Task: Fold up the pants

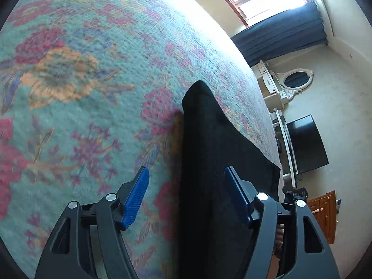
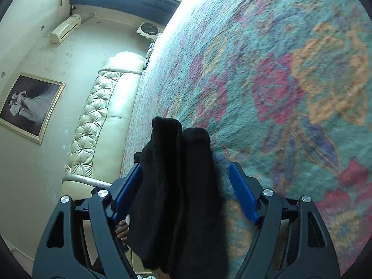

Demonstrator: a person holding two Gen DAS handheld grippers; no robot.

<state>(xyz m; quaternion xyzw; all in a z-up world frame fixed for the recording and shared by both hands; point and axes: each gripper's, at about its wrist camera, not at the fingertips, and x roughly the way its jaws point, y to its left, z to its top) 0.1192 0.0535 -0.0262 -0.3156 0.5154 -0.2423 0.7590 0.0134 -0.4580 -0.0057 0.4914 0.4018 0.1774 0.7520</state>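
The black pants [image 1: 209,139] lie folded into a long narrow strip on a floral teal bedspread [image 1: 81,81], near the bed's right edge. My left gripper [image 1: 187,169] stands open over the strip. Its left blue pad hangs above bare bedspread and its right pad above the black cloth. In the right wrist view the pants [image 2: 176,151] show as two thick dark folds side by side. They run between the fingers of my open right gripper [image 2: 186,165]. The cloth lies close against the left pad, with a clear gap to the right pad. The bedspread [image 2: 279,69] spreads to the right.
Beyond the bed's edge stand a dark television [image 1: 307,144], an oval mirror [image 1: 297,79] and a wooden cabinet [image 1: 325,214]. A cream tufted headboard [image 2: 93,127], a framed picture [image 2: 30,107] and an air conditioner [image 2: 66,29] line the other side. A person's fingers [image 2: 122,229] show by the handle.
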